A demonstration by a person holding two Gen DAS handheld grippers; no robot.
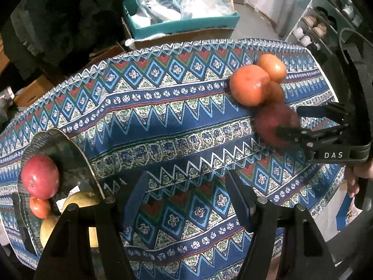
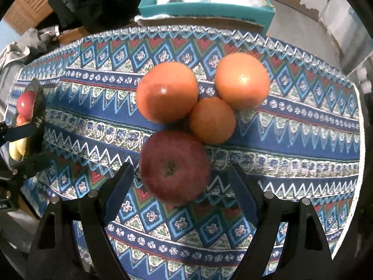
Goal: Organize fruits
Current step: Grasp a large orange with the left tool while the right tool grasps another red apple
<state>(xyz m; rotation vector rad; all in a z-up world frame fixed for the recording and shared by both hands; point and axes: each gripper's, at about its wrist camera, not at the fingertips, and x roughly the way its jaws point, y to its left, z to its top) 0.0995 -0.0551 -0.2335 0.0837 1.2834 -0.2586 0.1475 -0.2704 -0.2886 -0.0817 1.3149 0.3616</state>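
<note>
A red apple point(image 2: 174, 168) lies on the patterned cloth with three oranges point(image 2: 166, 91) point(image 2: 242, 79) point(image 2: 212, 120) touching just behind it. My right gripper point(image 2: 181, 182) is open, its fingers on either side of the apple, not closed on it; it also shows in the left wrist view point(image 1: 286, 121) around the apple point(image 1: 270, 121). My left gripper point(image 1: 186, 186) is open and empty over the cloth, right of a dark plate point(image 1: 70, 154). The plate holds a red apple point(image 1: 39, 176), a small orange fruit point(image 1: 38, 207) and two yellow fruits point(image 1: 79, 199).
The round table's cloth point(image 1: 163, 121) ends at a far edge with a teal box point(image 1: 186, 25) of bags behind it. A shelf with jars point(image 1: 326, 28) stands at the far right. Dark clothing point(image 1: 58, 11) hangs at the far left.
</note>
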